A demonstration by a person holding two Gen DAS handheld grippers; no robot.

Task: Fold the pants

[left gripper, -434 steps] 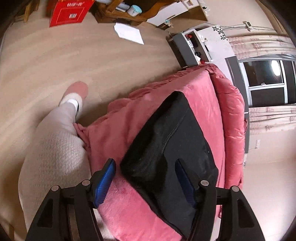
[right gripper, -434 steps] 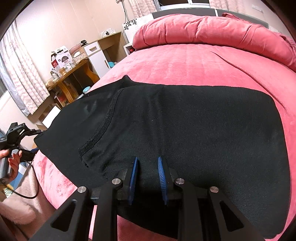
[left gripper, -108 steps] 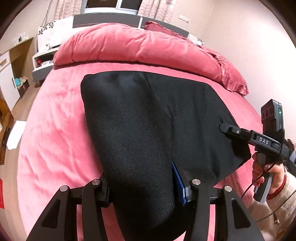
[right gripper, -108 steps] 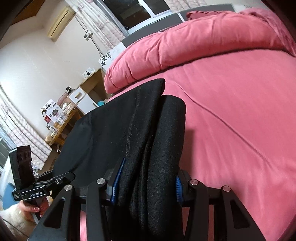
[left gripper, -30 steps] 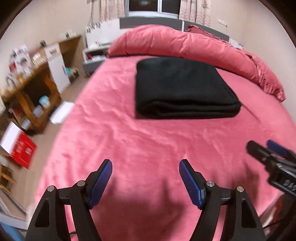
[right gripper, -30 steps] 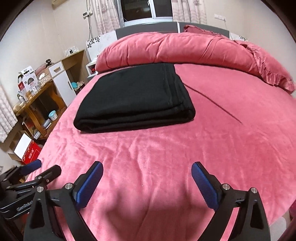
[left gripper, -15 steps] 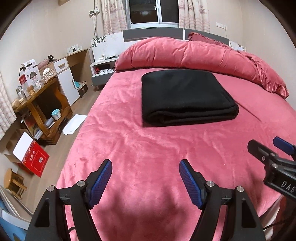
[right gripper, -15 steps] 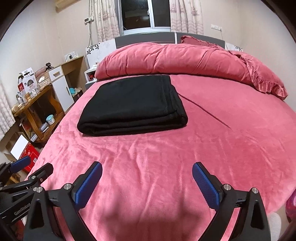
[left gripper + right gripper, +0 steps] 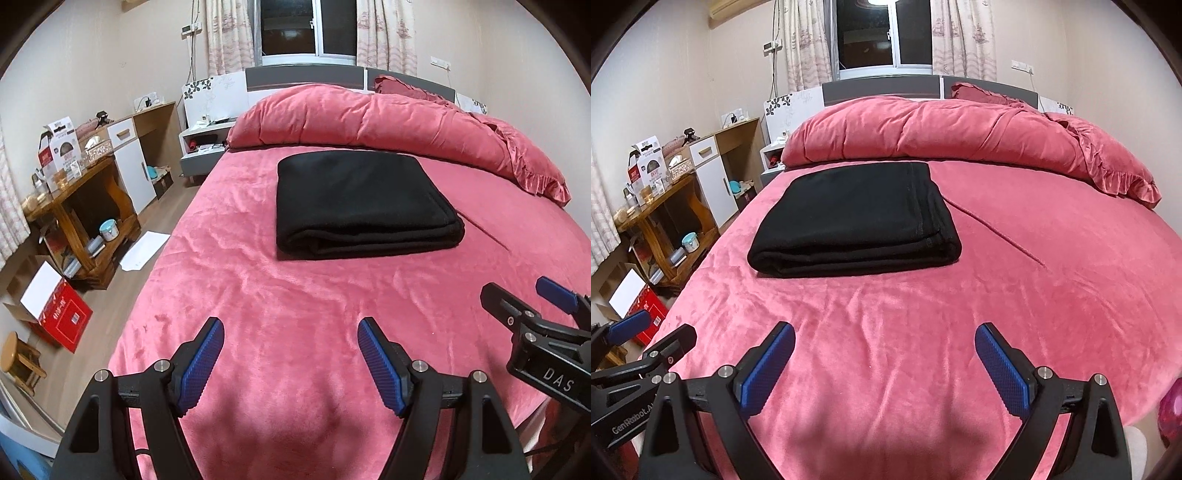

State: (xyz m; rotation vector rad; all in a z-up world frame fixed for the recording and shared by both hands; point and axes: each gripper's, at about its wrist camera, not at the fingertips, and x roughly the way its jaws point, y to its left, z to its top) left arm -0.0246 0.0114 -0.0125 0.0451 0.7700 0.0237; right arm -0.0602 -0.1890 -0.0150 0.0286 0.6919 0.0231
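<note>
Room: bedroom with one pink bed (image 9: 258, 295) under a curtained window (image 9: 308, 27).
Count: one pair of black pants (image 9: 354, 199), one rolled pink duvet (image 9: 369, 122), two hand-held grippers.
Pants place: folded into a flat stack on the bed, just in front of the duvet, well apart from both grippers.
Pants axis: the long side runs across the bed, parallel to the duvet; the folded edge faces the cameras.
Left gripper (image 9: 290, 360): jaws spread wide, nothing between them, over the bed's near edge.
Right gripper (image 9: 884, 369): jaws likewise wide apart and empty.
Left view only: white paper (image 9: 146, 251) on the floor left of the bed.
Right view only: seam line (image 9: 993, 234) in the bedcover right of the pants.
</note>
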